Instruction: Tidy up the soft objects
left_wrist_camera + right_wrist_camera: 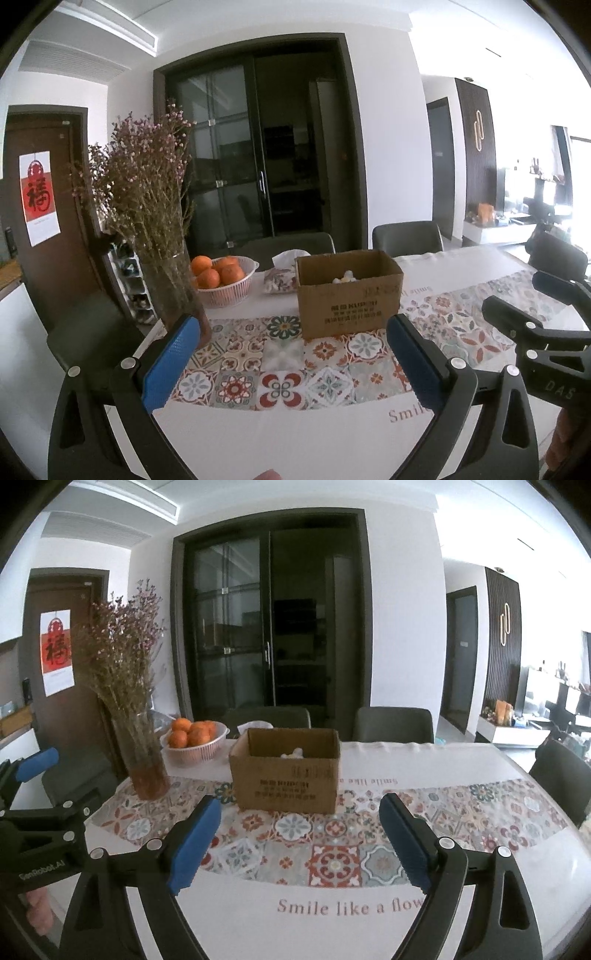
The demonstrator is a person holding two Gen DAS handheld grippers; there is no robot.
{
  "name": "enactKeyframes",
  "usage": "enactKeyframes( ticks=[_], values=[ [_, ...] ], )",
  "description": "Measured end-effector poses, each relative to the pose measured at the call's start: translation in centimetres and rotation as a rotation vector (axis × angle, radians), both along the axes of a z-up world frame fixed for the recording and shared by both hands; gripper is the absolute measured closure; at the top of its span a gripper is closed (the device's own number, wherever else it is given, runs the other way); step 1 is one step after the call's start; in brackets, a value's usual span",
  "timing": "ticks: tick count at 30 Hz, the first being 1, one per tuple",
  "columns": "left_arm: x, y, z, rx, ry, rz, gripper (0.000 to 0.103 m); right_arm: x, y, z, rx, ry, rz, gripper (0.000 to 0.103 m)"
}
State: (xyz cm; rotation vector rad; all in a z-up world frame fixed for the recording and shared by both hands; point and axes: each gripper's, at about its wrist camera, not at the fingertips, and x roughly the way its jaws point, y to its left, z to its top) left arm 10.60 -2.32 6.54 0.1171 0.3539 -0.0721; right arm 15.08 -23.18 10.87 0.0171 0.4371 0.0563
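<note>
An open cardboard box (347, 299) (288, 779) stands on the patterned tablecloth (332, 860), a little beyond both grippers. Over its rim shows a small pale soft thing (345, 277) (293, 754) lying inside. My left gripper (293, 321) is open, its blue pads wide apart with nothing between them, and it points at the box. My right gripper (300, 800) is open too and holds nothing, facing the same box from slightly further right. Each gripper shows at the edge of the other's view: the right gripper (532, 295) and one of the left one's blue pads (37, 762).
A glass vase of dried flowers (170, 291) (146, 760) stands at the table's left. Behind it are a white basket of oranges (225, 284) (192, 746) and a floral tissue pack (279, 280). Grey chairs (393, 723) line the far side.
</note>
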Motion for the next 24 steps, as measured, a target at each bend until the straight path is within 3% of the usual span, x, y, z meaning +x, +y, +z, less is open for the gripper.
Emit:
enactKeyframes(
  ticks=[12,24],
  values=[
    [-3.4,0.7,-1.6,-0.02,0.027,-0.019,0.0,-2.8,0.3,-0.9,0.001,0.009,0.019,0.014],
    [-4.4,0.1,-2.7,-0.009,0.049,-0.032,0.0,-3.8,-0.3,-2.1,0.009,0.032,0.015,0.014]
  ],
)
